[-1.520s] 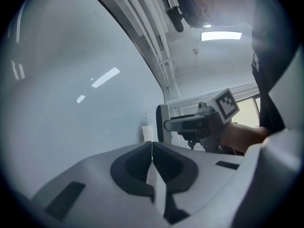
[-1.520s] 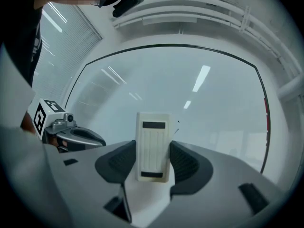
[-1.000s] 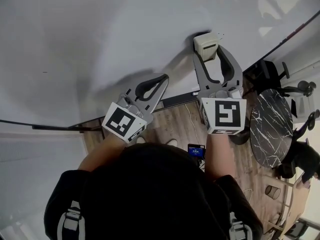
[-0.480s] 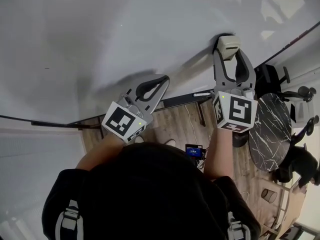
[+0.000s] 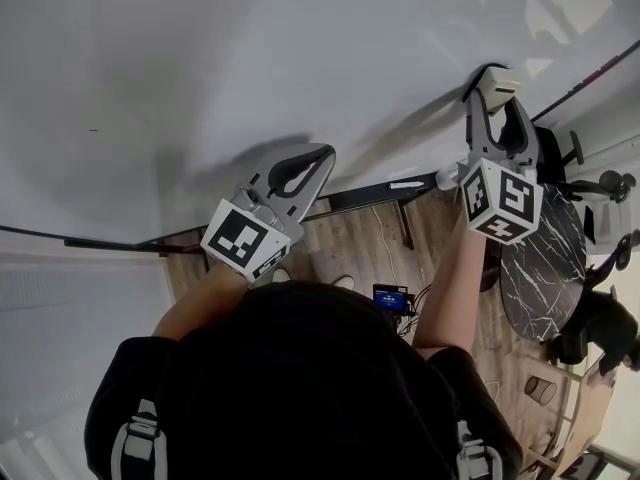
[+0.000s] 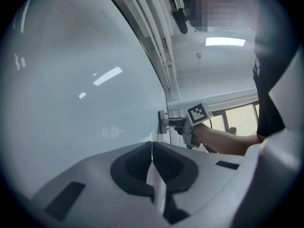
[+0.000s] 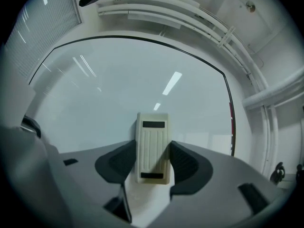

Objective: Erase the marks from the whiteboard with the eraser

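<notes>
The whiteboard [image 5: 250, 58] fills the upper head view and looks almost bare, with one tiny dark mark [image 5: 93, 129] at the far left. My right gripper [image 5: 497, 96] is shut on the cream eraser [image 5: 499, 84] and presses it flat against the board near its right edge. In the right gripper view the ribbed eraser [image 7: 152, 146] stands upright between the dark pads against the whiteboard [image 7: 118, 89]. My left gripper [image 5: 318, 158] is shut and holds nothing, hovering near the board's lower edge. The left gripper view shows its closed jaws and, beyond them, the eraser [image 6: 162, 122] on the board.
The board's dark lower rail [image 5: 370, 196] runs under the grippers. Below and to the right are a wooden floor, a round black marble table [image 5: 540, 268], an office chair [image 5: 560, 153] and a small device with a blue screen [image 5: 390, 298].
My right gripper has slid the eraser along the board to the right and slightly up in the head view. The left gripper has stayed almost still.
</notes>
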Motion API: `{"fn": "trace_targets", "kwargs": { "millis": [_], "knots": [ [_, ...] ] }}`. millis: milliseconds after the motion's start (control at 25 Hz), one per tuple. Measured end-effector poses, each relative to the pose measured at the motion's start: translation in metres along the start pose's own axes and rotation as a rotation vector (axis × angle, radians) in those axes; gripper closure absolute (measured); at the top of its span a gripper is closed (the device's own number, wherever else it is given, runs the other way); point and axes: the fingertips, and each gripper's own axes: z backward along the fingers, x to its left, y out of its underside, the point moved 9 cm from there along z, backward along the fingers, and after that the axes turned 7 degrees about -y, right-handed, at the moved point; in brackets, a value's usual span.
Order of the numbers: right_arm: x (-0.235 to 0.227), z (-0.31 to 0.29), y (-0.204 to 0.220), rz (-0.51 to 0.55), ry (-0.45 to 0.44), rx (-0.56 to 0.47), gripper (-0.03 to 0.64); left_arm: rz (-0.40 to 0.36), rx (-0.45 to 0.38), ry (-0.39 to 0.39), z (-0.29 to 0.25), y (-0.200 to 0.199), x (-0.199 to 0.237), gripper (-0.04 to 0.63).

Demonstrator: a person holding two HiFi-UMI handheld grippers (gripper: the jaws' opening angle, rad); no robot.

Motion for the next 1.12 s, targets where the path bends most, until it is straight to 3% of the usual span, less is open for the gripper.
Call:
{"fn": "trace_targets", "kwargs": {
  "millis": [360,840,1120],
  "knots": [
    [-0.012,0.013,0.004,-0.036,-0.002,0.004,0.394,-0.025,-0.012,-0.014,0.004,-0.004,0.002,0.589],
    [0.082,0.051,-0.027,-0.070,-0.265,-0.060,0.394,-0.087,-0.061,-0.081,0.021,-0.033,0.009,0.589],
    [0.112,0.030,-0.029,-0.032,-0.335,-0.055,0.394,-0.123,-0.064,-0.138,0.025,-0.043,0.024,0.589]
  ]
}}
